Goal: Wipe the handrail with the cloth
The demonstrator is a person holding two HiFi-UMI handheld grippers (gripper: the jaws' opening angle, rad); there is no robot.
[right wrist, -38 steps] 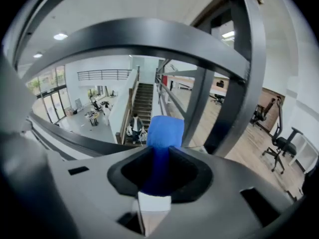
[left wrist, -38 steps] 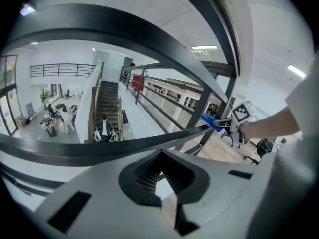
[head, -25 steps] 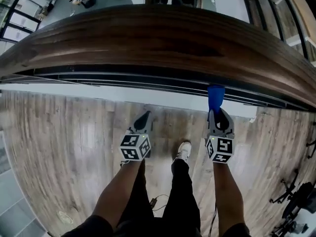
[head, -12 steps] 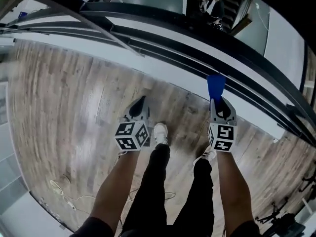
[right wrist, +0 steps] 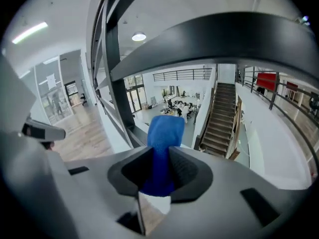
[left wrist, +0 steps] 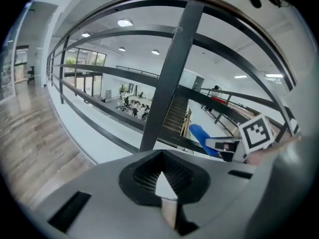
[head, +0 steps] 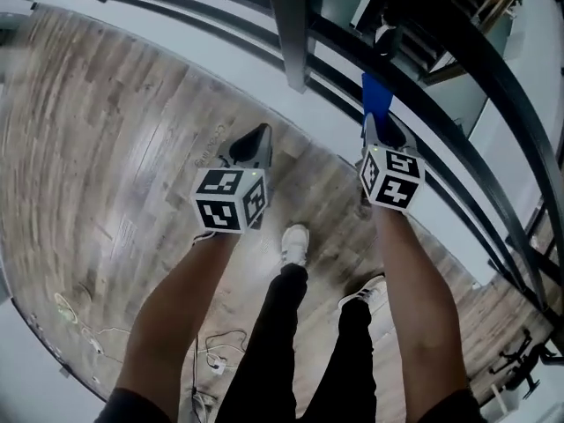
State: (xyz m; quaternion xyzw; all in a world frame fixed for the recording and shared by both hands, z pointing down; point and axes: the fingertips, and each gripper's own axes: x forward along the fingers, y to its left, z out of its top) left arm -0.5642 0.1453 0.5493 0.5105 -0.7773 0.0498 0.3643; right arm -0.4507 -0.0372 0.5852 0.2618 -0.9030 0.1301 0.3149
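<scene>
My right tool (right wrist: 160, 171) pinches the cloth (right wrist: 164, 131) by its lower end. I judge it soft, light and limp; a deep grip suits. My left tool (left wrist: 162, 178) is closed, empty.

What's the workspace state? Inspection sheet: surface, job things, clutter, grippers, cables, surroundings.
Surface: wood-plank floor, with the person's shoes on it.
Job's things: blue cloth sticks out of the right gripper. Black railing with a post stands just ahead. No contact between cloth and railing can be made out.
Clutter: dark stand-like gear at the floor's lower right, too small to identify.
Grippers: right gripper shut on the cloth; left gripper shut, holding nothing.
Cables: loose cables on the floor by the feet.
Surroundings: stairs and a lower hall with people at tables beyond the railing.
</scene>
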